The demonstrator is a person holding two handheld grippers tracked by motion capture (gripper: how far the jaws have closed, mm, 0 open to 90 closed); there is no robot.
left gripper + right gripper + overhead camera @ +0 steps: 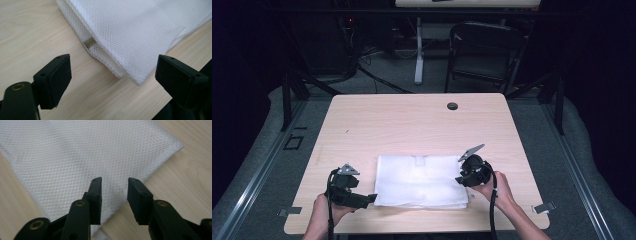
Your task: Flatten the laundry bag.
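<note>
High view: a folded white mesh cloth (421, 181) lies flat on the near half of a light wooden table (412, 120), roughly midway between the table's 2 side edges. The left gripper (371, 198), held in the person's left hand (328, 210), points at the cloth's near left corner, its tips just at that corner. The right gripper (459, 179), held in the right hand (498, 192), sits at the cloth's right edge, tilted down toward it. A small dark round hole (452, 106) marks the far part of the table, and a dark folding chair (484, 50) stands on the floor beyond it. Left gripper view: the 2 black jaws stand wide apart, with nothing pressed between them; the folded corner of the cloth (135, 40) lies on the table (32, 32) ahead of them, its stacked layers showing along the edge, and a small grey tab (89, 42) peeks out between the layers. Right gripper view: the 2 jaws stand a little apart, with a narrow gap between the pads; the cloth (82, 152) lies beneath and beyond them, and no fabric is pinched in the gap. The cloth's corner points toward the upper right, with bare table (190, 177) beside it.
</note>
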